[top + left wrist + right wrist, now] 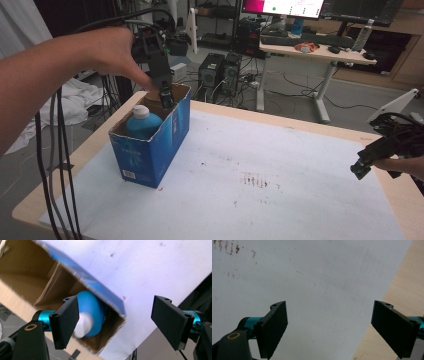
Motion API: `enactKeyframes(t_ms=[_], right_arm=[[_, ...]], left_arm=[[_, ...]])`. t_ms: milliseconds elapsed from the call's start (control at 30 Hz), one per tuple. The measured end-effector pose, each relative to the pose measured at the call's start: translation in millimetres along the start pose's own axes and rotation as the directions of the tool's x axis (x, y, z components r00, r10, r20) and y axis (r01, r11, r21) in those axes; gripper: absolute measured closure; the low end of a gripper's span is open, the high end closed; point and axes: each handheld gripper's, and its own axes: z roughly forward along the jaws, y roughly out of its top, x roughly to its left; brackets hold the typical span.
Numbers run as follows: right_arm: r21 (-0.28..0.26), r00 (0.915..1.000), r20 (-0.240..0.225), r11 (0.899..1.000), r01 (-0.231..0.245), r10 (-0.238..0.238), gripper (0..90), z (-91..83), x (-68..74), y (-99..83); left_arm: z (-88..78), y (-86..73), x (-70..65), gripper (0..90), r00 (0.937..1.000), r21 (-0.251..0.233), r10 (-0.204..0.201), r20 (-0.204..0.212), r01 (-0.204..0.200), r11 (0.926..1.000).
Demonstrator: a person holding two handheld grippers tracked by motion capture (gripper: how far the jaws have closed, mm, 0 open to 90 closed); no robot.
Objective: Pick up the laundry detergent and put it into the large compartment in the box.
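Observation:
An open blue cardboard box [155,147] stands on the left part of the white table cover [260,200]. Inside it sits a blue bottle [143,125] with a white cap [140,111]. My left gripper [165,96] hangs open just above the box's far rim, holding nothing. In the left gripper view the box [100,288] and the blue bottle [91,312] lie below the open left gripper [117,322], one jaw over the box mouth. My right gripper [361,169] is open over the table's right edge; the right gripper [329,327] shows bare cover between its jaws.
Wooden table edge [402,282] shows beside the white cover. Black cables [57,165] hang at the left. Behind the table stand computer towers [220,75] and a desk [315,52] with a monitor. Brown stains [257,181] mark the cover's middle.

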Motion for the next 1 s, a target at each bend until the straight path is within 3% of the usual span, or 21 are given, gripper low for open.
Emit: enactKeyframes(t_ms=[133,267,467,767,1000], right_arm=[[0.002,1.0000,0.002,1.000,0.005,-0.005,12.9,-1.1,1.8,-0.2],[0.000,0.9999,0.003,1.000,0.011,-0.011,12.9,-3.2,3.6,-0.8],[0.000,0.9999,0.007,1.000,0.014,-0.014,12.9,-3.9,4.6,-1.9],[0.001,0.9998,0.003,1.000,0.021,-0.021,12.9,-5.3,7.7,-3.6],[-0.001,0.9993,0.003,0.999,0.038,-0.038,12.9,-5.8,13.4,-3.7]], left_arm=[[-3.2,11.8,-12.1,22.5,0.9997,-0.004,0.024,-0.004,-0.024,0.9997],[-3.3,34.0,-32.3,22.6,0.9974,-0.007,0.072,-0.007,-0.072,0.9974],[7.5,57.0,-51.5,22.6,0.9940,-0.007,0.109,0.003,-0.109,0.9940],[41.2,80.7,-77.4,22.5,0.9853,-0.004,0.166,0.043,-0.166,0.9862],[71.9,91.1,-91.1,22.5,0.9830,0.011,0.176,0.051,-0.177,0.9841]])
